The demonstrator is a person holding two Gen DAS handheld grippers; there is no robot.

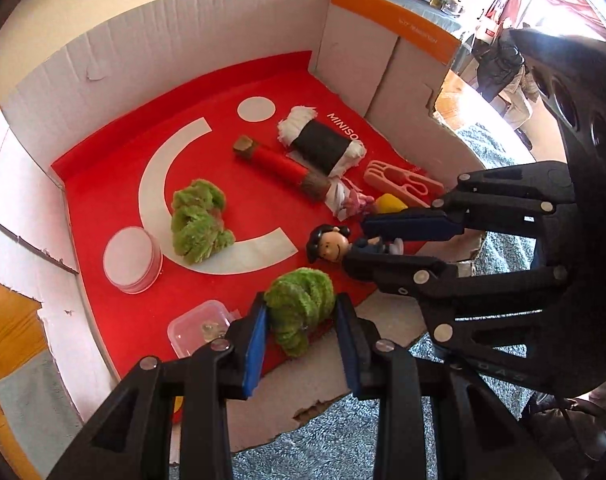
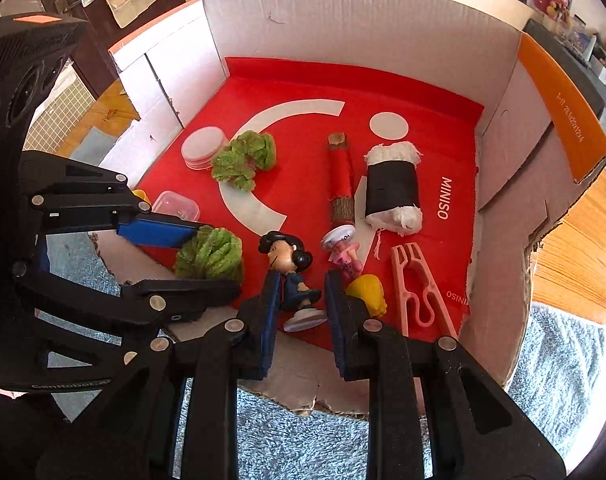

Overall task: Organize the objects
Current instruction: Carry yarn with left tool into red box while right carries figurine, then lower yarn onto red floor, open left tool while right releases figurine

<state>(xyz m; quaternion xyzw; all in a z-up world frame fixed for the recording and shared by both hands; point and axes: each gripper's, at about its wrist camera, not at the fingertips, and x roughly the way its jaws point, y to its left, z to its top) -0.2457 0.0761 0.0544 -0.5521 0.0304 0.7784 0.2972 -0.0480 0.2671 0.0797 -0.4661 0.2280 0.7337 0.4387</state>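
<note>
A cardboard box [image 1: 207, 24] with a red floor [image 2: 303, 88] holds the objects. My left gripper [image 1: 301, 324] has its blue pads on either side of a green fuzzy ball [image 1: 299, 308], which also shows in the right wrist view [image 2: 211, 256]. My right gripper [image 2: 301, 308] straddles a dark-haired boy figurine [image 2: 289, 268], seen from the left wrist too [image 1: 335, 246]. Whether either pair of pads presses its object is unclear. A second green fuzzy ball [image 1: 199, 216] lies further in.
On the red floor lie a red-wrapped stick [image 2: 341, 176], a black-and-white roll [image 2: 393, 188], a pink clip [image 2: 417, 288], a yellow toy [image 2: 369, 290], a small pink figure [image 2: 345, 252], a clear plastic box [image 1: 197, 326] and a round white disc stack [image 1: 131, 260]. Grey carpet [image 2: 303, 432] lies in front.
</note>
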